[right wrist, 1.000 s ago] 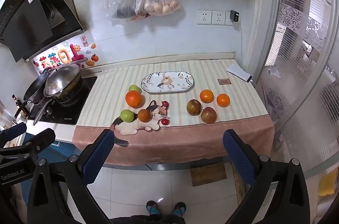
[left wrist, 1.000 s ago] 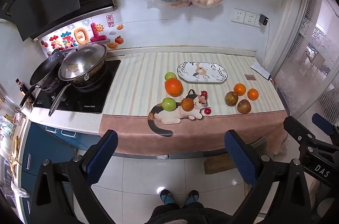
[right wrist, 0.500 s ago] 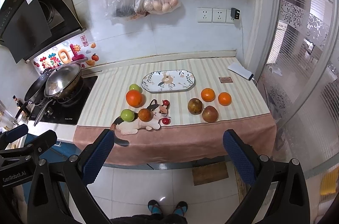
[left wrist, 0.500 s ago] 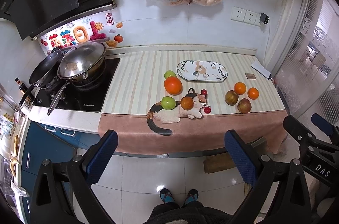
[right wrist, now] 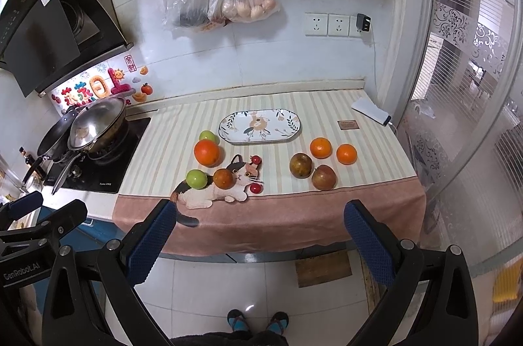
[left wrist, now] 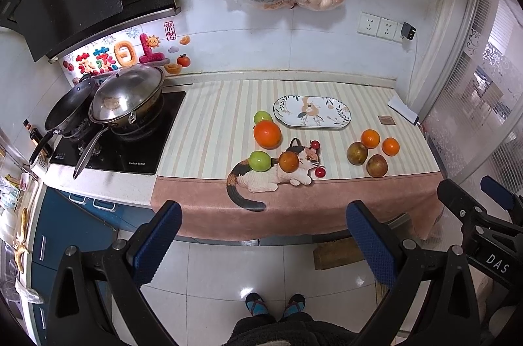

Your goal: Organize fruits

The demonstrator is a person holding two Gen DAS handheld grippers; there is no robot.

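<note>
- We hold the left gripper (left wrist: 263, 243) and right gripper (right wrist: 260, 243) back from the counter, above the glossy floor tiles, textured blue pads spread wide and empty.
- Round fruits sit on the striped cloth (right wrist: 170, 149): a large orange (right wrist: 206, 152) beside green apples, two small oranges (right wrist: 333, 150) touching brownish fruits.
- The oval floral plate (right wrist: 260, 125) lies between the groups.

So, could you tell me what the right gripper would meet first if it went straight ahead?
Probably the pink front edge of the counter cloth, ahead of the open right gripper; depth is unclear.
</note>
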